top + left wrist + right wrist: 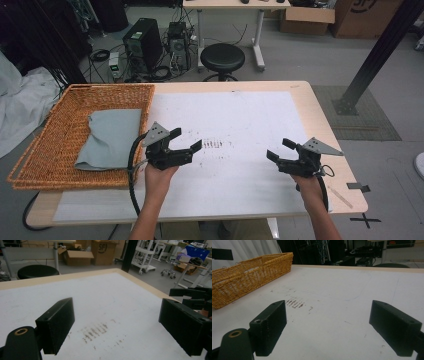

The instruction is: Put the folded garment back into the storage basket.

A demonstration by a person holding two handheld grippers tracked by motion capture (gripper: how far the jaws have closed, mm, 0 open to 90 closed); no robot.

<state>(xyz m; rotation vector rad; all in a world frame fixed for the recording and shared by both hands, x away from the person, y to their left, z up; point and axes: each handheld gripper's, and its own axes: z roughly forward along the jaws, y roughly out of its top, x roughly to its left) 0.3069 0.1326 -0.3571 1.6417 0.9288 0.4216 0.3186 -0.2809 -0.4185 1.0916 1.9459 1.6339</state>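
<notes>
A wicker basket (60, 135) stands at the table's left, and a folded grey cloth (111, 137) lies inside it. Just right of the basket, my left gripper (186, 140) hovers over the white mat (240, 125), open and holding nothing. My right gripper (280, 149) is open too, above the mat's right side, nothing between its jaws. In the left gripper view my left gripper (117, 327) spans a smudged patch (98, 332) of the mat. From the right gripper view, my right gripper (328, 326) faces the basket (249, 277) at the far left.
The white mat covers most of the wooden table (320, 115). Dark scuff marks (214, 144) lie at its middle. Behind the table are a black stool (222, 58), computer towers (144, 45) and cardboard boxes (350, 15). A black post (380, 50) rises at the right.
</notes>
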